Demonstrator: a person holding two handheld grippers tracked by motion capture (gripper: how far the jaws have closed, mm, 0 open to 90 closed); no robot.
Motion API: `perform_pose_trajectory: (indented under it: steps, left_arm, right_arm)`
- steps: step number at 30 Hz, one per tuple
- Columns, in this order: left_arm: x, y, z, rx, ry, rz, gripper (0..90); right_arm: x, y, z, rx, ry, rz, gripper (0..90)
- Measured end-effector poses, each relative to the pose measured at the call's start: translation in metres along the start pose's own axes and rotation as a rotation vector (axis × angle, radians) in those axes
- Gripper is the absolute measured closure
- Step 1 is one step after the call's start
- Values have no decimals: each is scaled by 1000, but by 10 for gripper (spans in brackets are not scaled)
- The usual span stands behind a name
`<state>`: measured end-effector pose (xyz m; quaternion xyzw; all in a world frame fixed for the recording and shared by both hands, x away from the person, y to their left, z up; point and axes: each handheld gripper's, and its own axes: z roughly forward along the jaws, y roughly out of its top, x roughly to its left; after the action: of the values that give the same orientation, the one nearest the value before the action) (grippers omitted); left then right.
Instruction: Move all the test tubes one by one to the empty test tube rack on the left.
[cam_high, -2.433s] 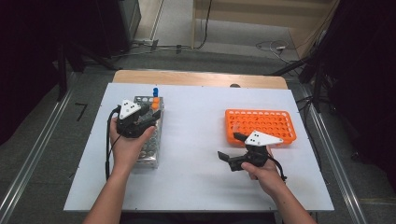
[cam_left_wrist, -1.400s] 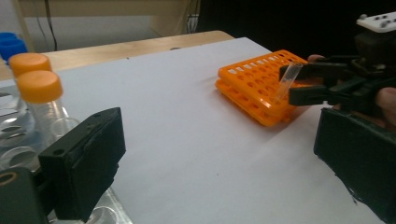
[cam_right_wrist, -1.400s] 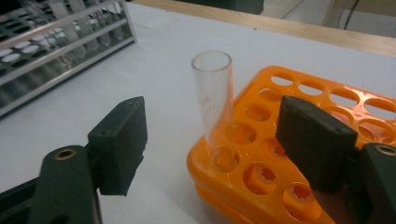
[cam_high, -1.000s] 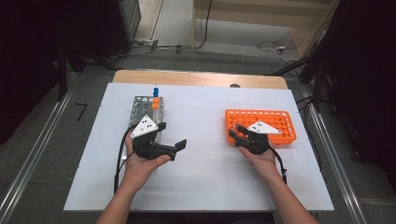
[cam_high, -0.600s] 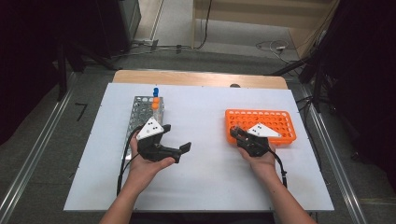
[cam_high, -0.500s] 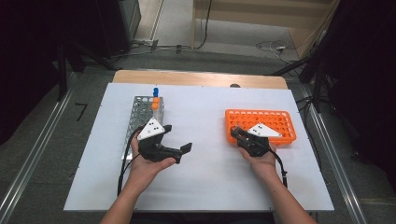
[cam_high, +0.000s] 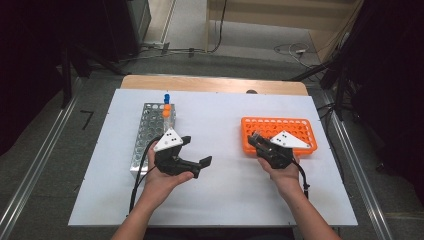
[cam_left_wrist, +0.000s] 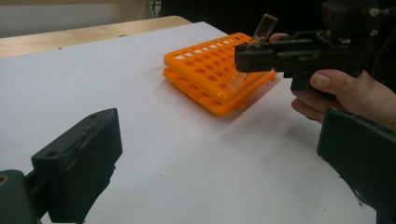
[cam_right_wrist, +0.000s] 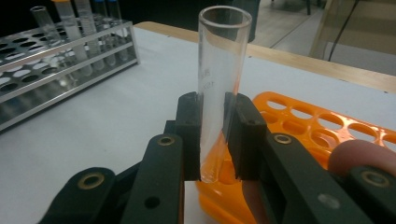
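**Clear tube clamped over the orange rack**

The right gripper has just closed its jaws, and they now press on a clear glass test tube from both sides. In the right gripper view the tube stands open end up between the two black pads, its rounded lower end just above the near left corner of the orange rack. From the left gripper view the same tube leans a little, its bottom right at the holes of the rack; whether it touches the plastic I cannot tell.

The orange rack lies on the right half of the white worktop, well apart from the metal rack, which runs along the left half toward the far edge. At the metal rack's far end stand tubes with a blue cap and an orange cap.

The left gripper hangs beside the metal rack's near right corner, jaws spread wide with nothing between them, pointing across the worktop toward the orange rack.
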<state>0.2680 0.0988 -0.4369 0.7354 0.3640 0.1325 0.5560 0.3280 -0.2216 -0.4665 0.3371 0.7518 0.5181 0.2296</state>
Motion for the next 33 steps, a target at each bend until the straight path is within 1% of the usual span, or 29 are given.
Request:
perform_pose_trajectory:
  steps: [5,8,10,12,15,19,20,23,27,30,33]
  left_arm:
    - [-5,1,3,-2,-24,7,21]
    - [-7,1,4,-2,-39,9,40]
    - [-9,2,5,-11,-48,15,64]
    - [-11,2,6,-19,-64,20,104]
    - [-15,2,7,-26,-75,31,158]
    - [-19,1,10,-24,-80,51,261]
    - [-20,1,11,-27,-83,51,286]
    - [-23,1,12,-33,-92,61,354]
    - [-26,1,13,-35,-92,81,457]
    - [-29,-1,16,-30,-82,101,526]
    - [-32,-1,18,-23,-71,118,575]
  right_arm:
    - [13,3,0,8,44,-15,732]
    - [23,4,1,18,74,-28,732]
    - [29,5,2,25,96,-37,732]
    - [35,5,4,32,113,-48,732]
    - [45,5,6,42,142,-60,732]
    - [59,6,9,54,179,-83,732]
    - [63,6,9,61,187,-82,732]
    - [72,6,12,76,213,-103,732]
    - [82,6,14,93,246,-116,732]
    - [89,6,15,103,267,-124,731]
    - [93,8,15,108,283,-127,731]
